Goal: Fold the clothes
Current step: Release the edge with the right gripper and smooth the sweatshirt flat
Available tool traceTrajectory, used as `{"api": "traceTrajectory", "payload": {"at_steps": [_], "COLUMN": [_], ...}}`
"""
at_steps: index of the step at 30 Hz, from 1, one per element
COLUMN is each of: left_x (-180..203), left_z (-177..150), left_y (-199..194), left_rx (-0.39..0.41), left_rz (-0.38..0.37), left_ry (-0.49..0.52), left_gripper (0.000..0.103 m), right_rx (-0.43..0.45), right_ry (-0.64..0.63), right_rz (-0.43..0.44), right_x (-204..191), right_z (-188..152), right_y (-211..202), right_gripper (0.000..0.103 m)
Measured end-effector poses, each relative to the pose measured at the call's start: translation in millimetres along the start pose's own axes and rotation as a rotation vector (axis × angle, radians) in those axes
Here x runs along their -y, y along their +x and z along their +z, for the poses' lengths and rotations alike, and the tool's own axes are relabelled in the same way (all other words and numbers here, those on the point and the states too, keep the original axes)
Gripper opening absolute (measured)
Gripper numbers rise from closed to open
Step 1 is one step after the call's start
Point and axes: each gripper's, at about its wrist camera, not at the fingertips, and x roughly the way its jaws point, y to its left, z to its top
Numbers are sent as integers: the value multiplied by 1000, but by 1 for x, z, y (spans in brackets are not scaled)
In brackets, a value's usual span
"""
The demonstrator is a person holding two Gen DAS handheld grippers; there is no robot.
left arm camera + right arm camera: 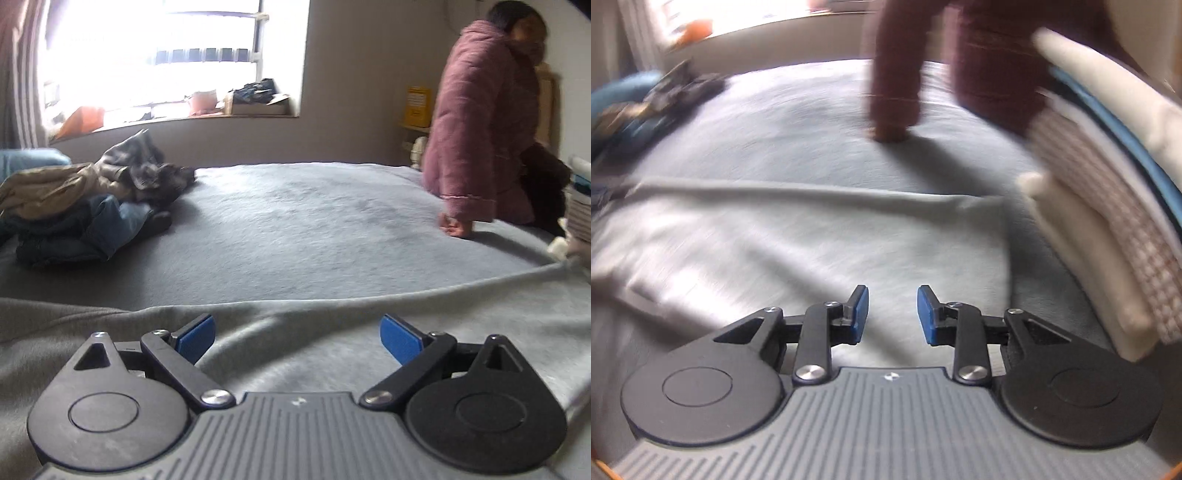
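A light grey garment (pixel 332 317) lies spread flat on the grey bed cover (pixel 295 221), its far edge running across the left wrist view. Above it, my left gripper (pixel 297 336) stands wide open, nothing between its blue pads. The right wrist view is blurred; the same grey garment (pixel 775 243) lies under my right gripper (pixel 892 314). Its jaws stand partly apart with a clear gap and no cloth between the blue pads.
A heap of unfolded clothes (pixel 85 199) sits at the bed's far left. A stack of folded clothes (pixel 1108 206) rises at the right. A person in a pink padded coat (pixel 484 122) leans a hand (pixel 456 229) on the bed's far right.
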Motion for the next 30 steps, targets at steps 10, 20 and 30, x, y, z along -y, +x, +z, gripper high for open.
{"api": "traceTrajectory", "payload": {"at_steps": [10,20,30], "left_x": [72,65,46], "left_z": [-53,-67,-67], "left_y": [-34,-39,-39], "left_rx": [-180,-188,-160], "left_rz": [-155,-72,-88], "left_ry": [247,316,263], "left_gripper": [82,67,67], "right_rx": [72,84,94], "right_ry": [-543,-718,-871], "right_rz": [198,208,172], "right_x": [-160,-219,-233], "right_z": [-4,-12,-27], "right_y": [26,56,45], "right_gripper": [26,25,25]}}
